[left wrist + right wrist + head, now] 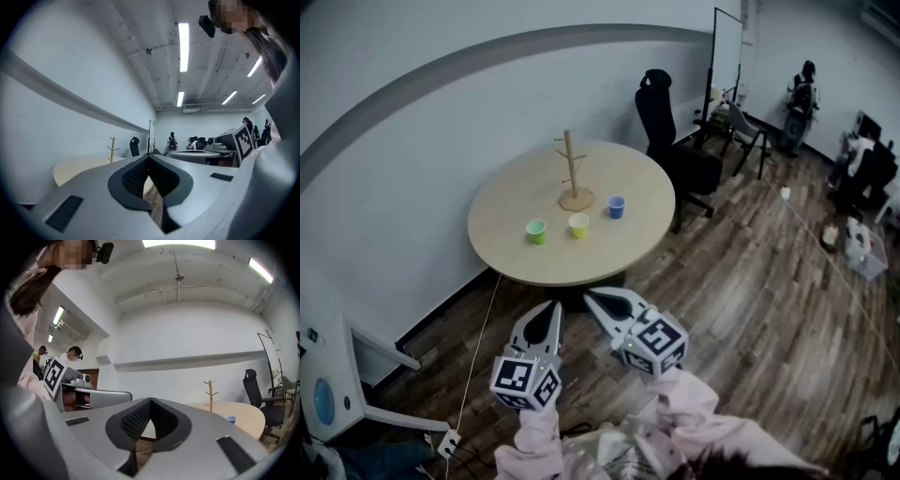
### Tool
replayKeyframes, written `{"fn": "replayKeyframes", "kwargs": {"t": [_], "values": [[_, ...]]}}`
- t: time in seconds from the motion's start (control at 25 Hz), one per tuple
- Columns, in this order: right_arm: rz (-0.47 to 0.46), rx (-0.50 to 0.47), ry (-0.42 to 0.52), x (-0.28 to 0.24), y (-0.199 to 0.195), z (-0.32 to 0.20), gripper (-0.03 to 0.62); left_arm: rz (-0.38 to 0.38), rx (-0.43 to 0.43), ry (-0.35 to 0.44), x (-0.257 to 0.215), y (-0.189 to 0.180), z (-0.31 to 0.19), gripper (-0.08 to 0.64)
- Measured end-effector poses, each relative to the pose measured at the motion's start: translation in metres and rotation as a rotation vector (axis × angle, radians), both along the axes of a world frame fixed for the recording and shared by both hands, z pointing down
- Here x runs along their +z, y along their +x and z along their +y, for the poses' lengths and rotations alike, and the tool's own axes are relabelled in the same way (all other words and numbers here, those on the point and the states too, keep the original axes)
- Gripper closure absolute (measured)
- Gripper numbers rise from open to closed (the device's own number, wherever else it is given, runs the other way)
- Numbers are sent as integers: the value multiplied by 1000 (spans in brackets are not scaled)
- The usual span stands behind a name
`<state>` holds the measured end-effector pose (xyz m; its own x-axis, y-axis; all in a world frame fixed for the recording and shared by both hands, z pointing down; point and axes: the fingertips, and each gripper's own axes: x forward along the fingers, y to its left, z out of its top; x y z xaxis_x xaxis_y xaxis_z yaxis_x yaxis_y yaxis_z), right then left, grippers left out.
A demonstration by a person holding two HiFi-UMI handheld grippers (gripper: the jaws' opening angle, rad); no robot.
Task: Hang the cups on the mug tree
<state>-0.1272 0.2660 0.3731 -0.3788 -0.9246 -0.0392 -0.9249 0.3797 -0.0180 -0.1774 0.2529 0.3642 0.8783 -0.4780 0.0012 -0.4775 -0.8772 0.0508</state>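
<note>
A wooden mug tree (573, 174) stands on the round table (511, 202), with nothing hanging on its pegs. In front of it sit a green cup (536, 231), a yellow cup (579, 225) and a blue cup (616, 206). My left gripper (555, 306) and right gripper (591, 296) are held side by side short of the table's near edge, both shut and empty. The mug tree (112, 149) shows far off in the left gripper view. From the right gripper view I see the mug tree (211, 395) and the blue cup (230, 418).
A black office chair (664, 122) stands behind the table, with a second chair (748, 131) and a whiteboard (725, 56) farther back. A person (800, 105) stands at the far right. A white cabinet (326, 384) is at the left on the wooden floor.
</note>
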Motion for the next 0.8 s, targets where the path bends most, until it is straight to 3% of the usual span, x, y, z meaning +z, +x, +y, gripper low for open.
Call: {"fn": "replayKeyframes", "kwargs": {"t": [0.52,0.8], "values": [[-66,-5,-1,9,21,-4,606,-24,-1,-23,13,15,-1,558],[-87,-29,-24,20,22,-4,606,-38,-41,-39,23,13,4,558]]}}
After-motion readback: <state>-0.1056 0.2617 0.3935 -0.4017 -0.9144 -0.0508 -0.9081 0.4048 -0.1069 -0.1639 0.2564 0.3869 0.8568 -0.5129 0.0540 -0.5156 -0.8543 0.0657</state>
